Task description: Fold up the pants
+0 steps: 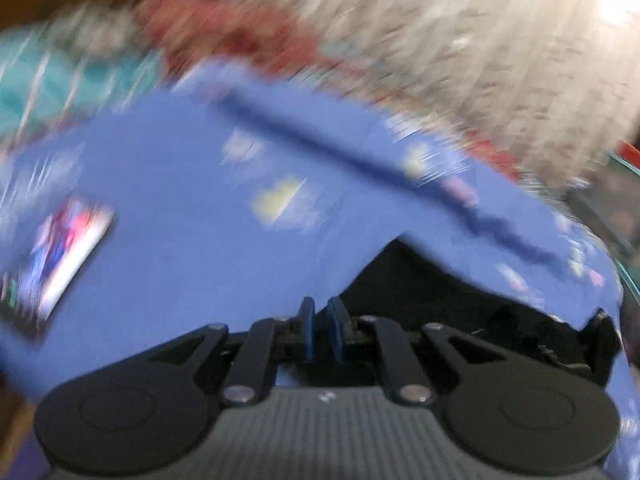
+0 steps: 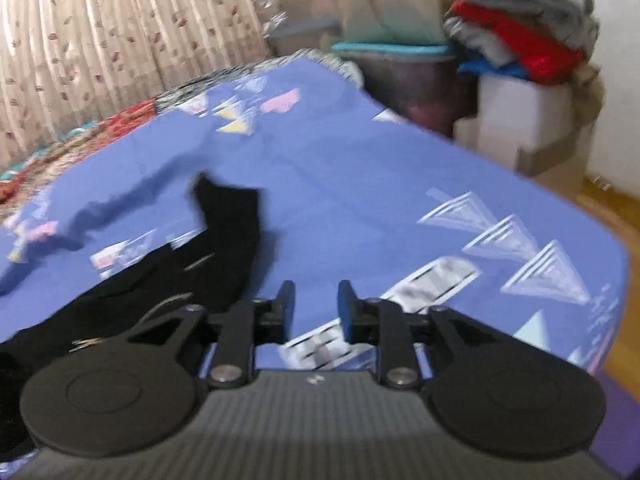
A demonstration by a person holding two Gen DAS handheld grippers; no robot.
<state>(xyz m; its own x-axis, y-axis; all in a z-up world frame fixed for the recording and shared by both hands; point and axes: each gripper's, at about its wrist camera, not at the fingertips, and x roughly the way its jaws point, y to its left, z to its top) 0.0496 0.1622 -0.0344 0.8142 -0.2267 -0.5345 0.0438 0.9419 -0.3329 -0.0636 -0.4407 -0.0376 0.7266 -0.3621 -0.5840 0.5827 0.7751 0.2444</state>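
The black pants [image 2: 216, 248] lie on a blue patterned bedsheet [image 2: 360, 168], to the left of my right gripper [image 2: 316, 300], which is open and empty above the sheet. In the blurred left wrist view, part of the black pants [image 1: 432, 292] shows just right of my left gripper [image 1: 322, 316]. Its blue-padded jaws stand close together with a narrow gap; nothing shows between them. The other gripper's black tip [image 1: 600, 328] shows at the right edge.
A beige curtain [image 2: 120, 40] hangs behind the bed. Plastic bins [image 2: 400, 72], a white box [image 2: 520, 120] and a pile of folded clothes [image 2: 520, 28] stand past the bed's far right corner. Wooden floor [image 2: 616, 216] lies at right. A patchwork quilt [image 2: 80, 136] borders the sheet.
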